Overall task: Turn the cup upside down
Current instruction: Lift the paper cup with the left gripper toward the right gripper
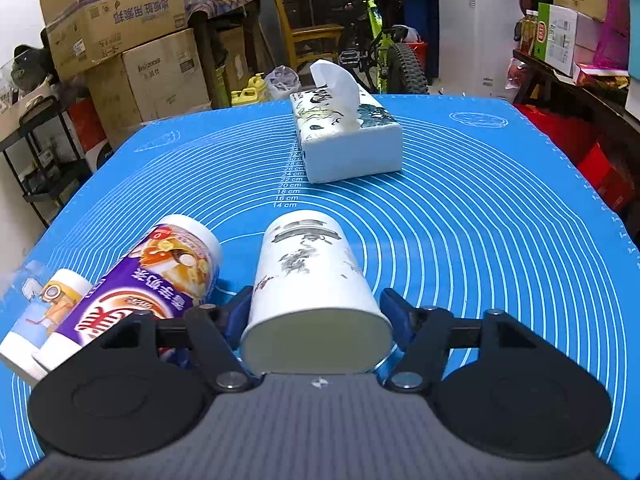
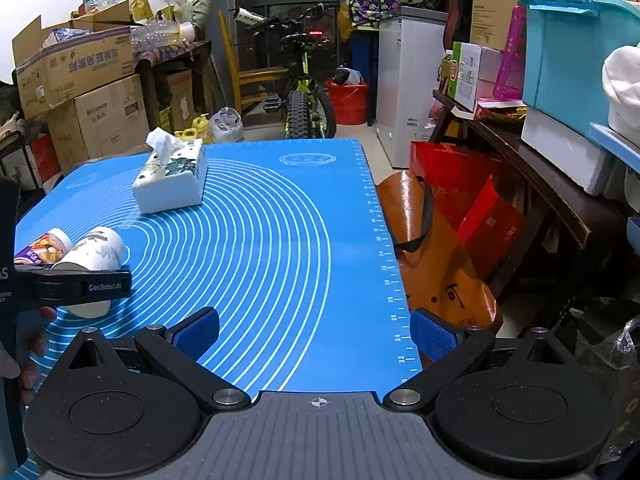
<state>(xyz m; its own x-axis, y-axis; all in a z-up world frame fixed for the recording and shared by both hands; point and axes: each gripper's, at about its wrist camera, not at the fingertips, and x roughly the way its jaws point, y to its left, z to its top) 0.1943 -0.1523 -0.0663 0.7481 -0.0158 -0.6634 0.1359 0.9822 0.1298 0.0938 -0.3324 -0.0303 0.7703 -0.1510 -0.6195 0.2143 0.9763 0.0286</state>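
Observation:
A white paper cup (image 1: 312, 280) with grey ink drawings lies tilted between the blue pads of my left gripper (image 1: 316, 312). Its wide rim end faces the camera and its narrow base points away. The left gripper is shut on the cup and holds it just above the blue mat (image 1: 480, 240). The cup also shows in the right wrist view (image 2: 96, 250), partly hidden behind the left gripper's black body (image 2: 76, 286). My right gripper (image 2: 316, 336) is open and empty over the mat's near right part.
Two printed drink cups, one purple (image 1: 152, 280) and one pale yellow (image 1: 44, 312), lie on their sides at the cup's left. A tissue box (image 1: 348, 136) stands farther back. The mat's right edge (image 2: 384, 240) drops off beside orange and red bags (image 2: 440, 260).

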